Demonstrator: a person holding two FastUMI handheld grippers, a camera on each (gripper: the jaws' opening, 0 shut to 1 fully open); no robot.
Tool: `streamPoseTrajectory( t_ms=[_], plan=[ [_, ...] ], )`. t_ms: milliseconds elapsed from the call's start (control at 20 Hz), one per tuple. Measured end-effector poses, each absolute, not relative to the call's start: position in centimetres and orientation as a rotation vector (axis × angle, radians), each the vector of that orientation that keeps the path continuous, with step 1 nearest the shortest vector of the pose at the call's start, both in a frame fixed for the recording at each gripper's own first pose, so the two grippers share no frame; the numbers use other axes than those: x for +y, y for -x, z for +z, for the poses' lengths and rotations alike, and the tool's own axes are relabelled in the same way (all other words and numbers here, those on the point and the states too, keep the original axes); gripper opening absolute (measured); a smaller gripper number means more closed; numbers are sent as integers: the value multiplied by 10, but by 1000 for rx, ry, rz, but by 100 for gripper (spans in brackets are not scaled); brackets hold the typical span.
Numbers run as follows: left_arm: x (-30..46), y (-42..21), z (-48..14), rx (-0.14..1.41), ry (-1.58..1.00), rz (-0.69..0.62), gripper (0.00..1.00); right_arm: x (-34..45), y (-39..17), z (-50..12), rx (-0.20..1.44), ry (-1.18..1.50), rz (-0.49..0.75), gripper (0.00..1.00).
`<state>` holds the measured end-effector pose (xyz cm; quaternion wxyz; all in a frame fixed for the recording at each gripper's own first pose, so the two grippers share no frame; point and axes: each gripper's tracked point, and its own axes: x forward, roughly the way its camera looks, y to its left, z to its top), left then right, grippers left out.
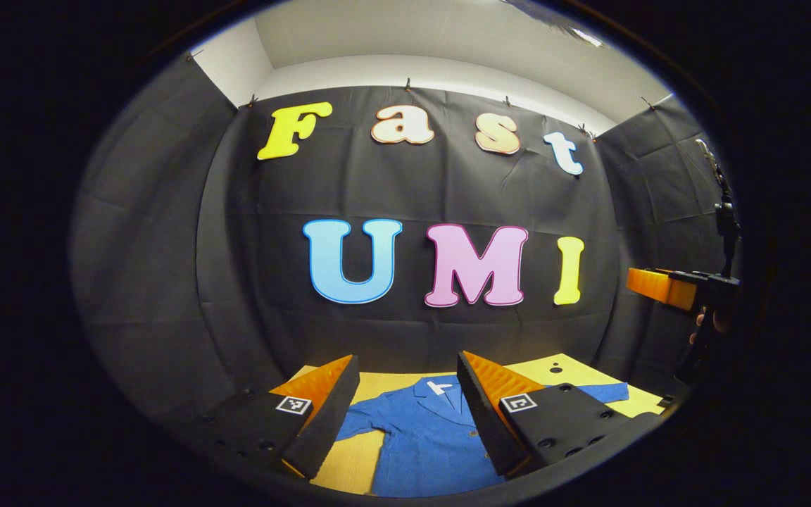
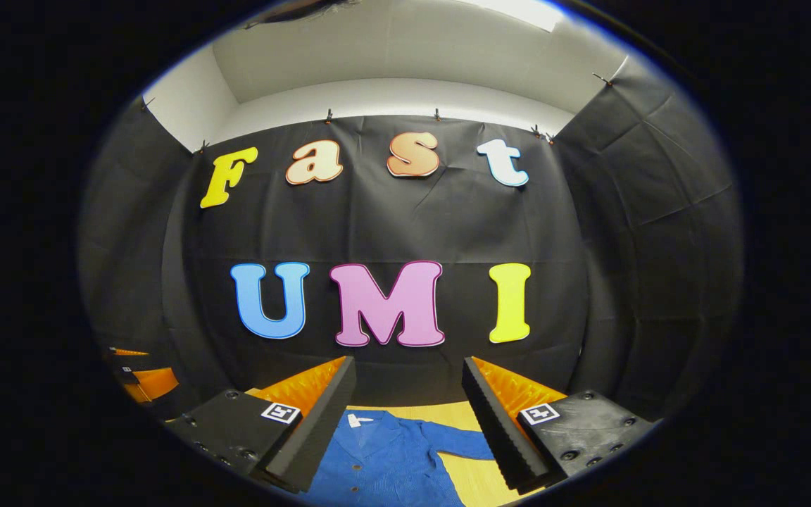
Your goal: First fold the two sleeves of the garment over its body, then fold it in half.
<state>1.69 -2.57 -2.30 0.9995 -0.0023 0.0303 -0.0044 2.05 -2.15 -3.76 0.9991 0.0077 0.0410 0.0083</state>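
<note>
A: How do the left tongs [image 1: 405,401] stand?
B: Released, the fingers spread wide above the blue garment [image 1: 423,436], nothing between them.
A: And the right tongs [image 2: 409,415]?
B: Likewise parted, empty, above the same garment [image 2: 384,458].
A: Where does the garment lie?
B: Flat on the yellow desk [image 1: 578,370], collar toward the far wall, both sleeves spread outward, one to the left and one to the right.
A: Anything farther off?
B: In the left gripper view the other tongs hang at the right edge.
</note>
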Motion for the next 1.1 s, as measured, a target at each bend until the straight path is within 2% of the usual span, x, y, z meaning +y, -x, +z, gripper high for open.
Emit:
streamPoseTrajectory(
  t_ms=[550,1100],
  plan=[
    [-51,-54,-44,98,56,73,80,-47,-66,-79,141,-64,100,96],
    [-95,-64,-69,141,65,36,80,-146,-111,-235,419,-6,-49,96]
  ],
)
